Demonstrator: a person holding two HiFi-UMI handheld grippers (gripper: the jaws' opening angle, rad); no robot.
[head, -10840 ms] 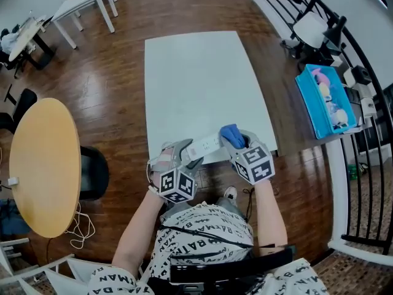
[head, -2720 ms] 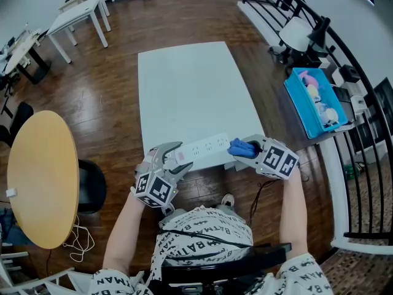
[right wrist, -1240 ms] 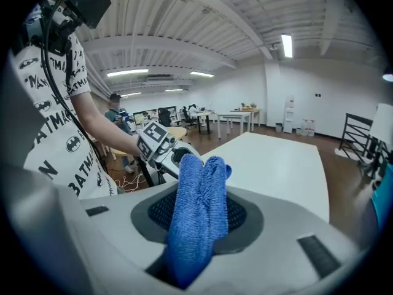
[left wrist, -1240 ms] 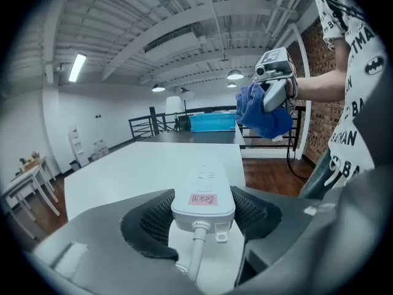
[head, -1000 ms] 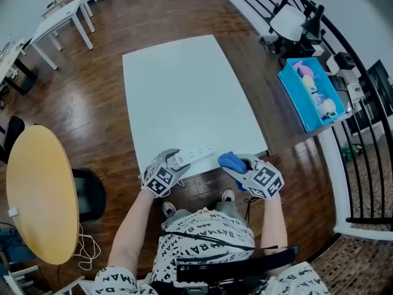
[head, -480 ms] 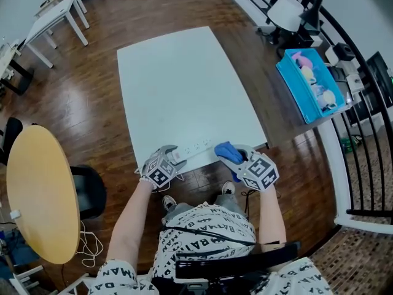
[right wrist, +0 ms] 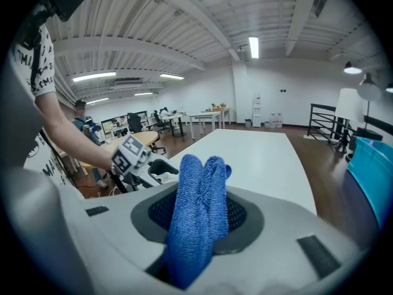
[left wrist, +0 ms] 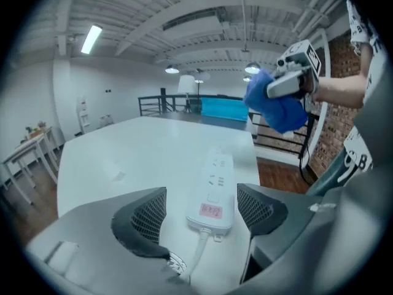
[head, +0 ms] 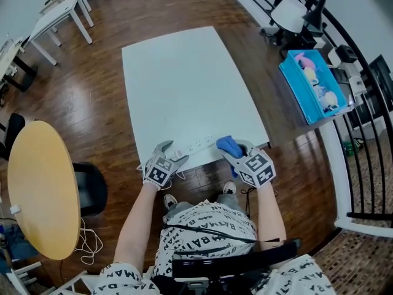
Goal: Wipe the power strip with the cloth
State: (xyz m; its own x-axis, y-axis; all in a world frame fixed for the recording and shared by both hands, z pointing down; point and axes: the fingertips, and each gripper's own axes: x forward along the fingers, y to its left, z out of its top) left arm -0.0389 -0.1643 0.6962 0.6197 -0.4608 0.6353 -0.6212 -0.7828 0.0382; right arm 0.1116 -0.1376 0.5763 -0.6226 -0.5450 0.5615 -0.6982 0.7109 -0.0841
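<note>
Left tongs (left wrist: 201, 214), just opening, flank white power strip (left wrist: 216, 186).

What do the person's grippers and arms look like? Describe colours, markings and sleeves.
The left gripper and the right gripper have light grey moulded shells, and each carries a white cube with black square markers. The fingers are grey with dark mesh-textured pads. The person wears a white short-sleeved shirt printed with black lettering, and the forearms are uncovered.
</note>
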